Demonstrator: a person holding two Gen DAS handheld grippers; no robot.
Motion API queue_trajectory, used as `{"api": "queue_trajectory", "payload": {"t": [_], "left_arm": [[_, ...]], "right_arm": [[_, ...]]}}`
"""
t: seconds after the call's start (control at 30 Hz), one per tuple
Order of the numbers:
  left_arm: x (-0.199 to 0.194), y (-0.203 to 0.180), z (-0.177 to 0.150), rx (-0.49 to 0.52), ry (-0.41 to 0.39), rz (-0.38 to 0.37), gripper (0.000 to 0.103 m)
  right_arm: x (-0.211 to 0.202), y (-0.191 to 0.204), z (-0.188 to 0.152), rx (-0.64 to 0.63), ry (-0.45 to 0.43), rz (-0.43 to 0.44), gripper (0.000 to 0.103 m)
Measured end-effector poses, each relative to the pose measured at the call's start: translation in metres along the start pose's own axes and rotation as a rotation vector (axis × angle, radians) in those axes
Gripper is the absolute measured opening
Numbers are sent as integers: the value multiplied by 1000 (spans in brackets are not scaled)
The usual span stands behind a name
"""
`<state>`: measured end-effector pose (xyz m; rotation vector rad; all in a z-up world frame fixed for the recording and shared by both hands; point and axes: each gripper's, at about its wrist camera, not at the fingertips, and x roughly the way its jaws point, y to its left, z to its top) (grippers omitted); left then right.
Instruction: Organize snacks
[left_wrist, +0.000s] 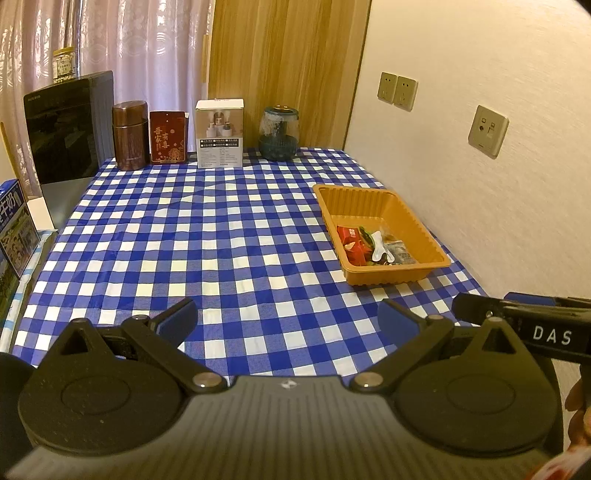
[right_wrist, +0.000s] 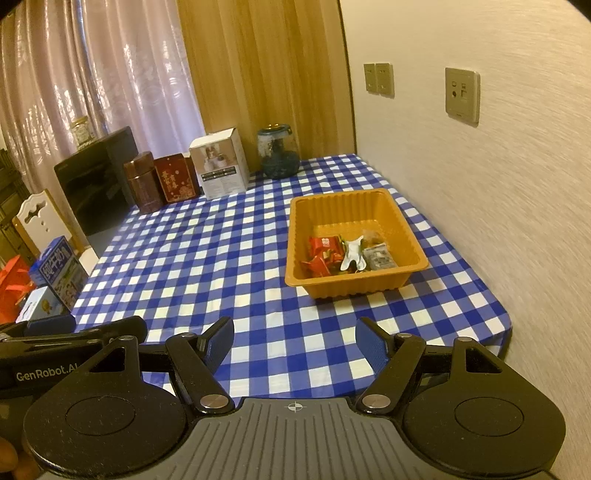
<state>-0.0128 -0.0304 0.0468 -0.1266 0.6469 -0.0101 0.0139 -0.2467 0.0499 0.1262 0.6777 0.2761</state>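
Note:
An orange plastic tray (left_wrist: 436, 240) (right_wrist: 295, 229) sits on the blue-and-white checked table at the right, near the wall. Several wrapped snacks (left_wrist: 373, 245) (right_wrist: 347, 253) lie in its near part: red packets, a white one, a grey one. My left gripper (left_wrist: 288, 319) is open and empty above the table's near edge, left of the tray. My right gripper (right_wrist: 295, 345) is open and empty, short of the tray. Each gripper shows at the other view's edge: the right gripper (left_wrist: 524, 325) and the left gripper (right_wrist: 66, 343).
Along the back edge stand a brown canister (left_wrist: 129, 134), a red tin (left_wrist: 168, 137), a white box (left_wrist: 219, 133) and a glass jar (left_wrist: 278, 134). A black appliance (left_wrist: 68, 127) and a blue milk carton (left_wrist: 13, 229) are at the left. The wall (left_wrist: 480, 166) borders the right.

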Motion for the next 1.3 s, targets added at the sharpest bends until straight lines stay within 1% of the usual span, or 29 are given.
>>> {"api": "queue_trajectory", "payload": {"t": [1.1,1.3], "left_arm": [[1,-1,-1,-5,2,-8,103],[2,0,-1,-17,-8,-11,103]], "right_arm": [[2,0,-4,4,2,-3,73],[2,0,-4,6,3,-3,73]]}}
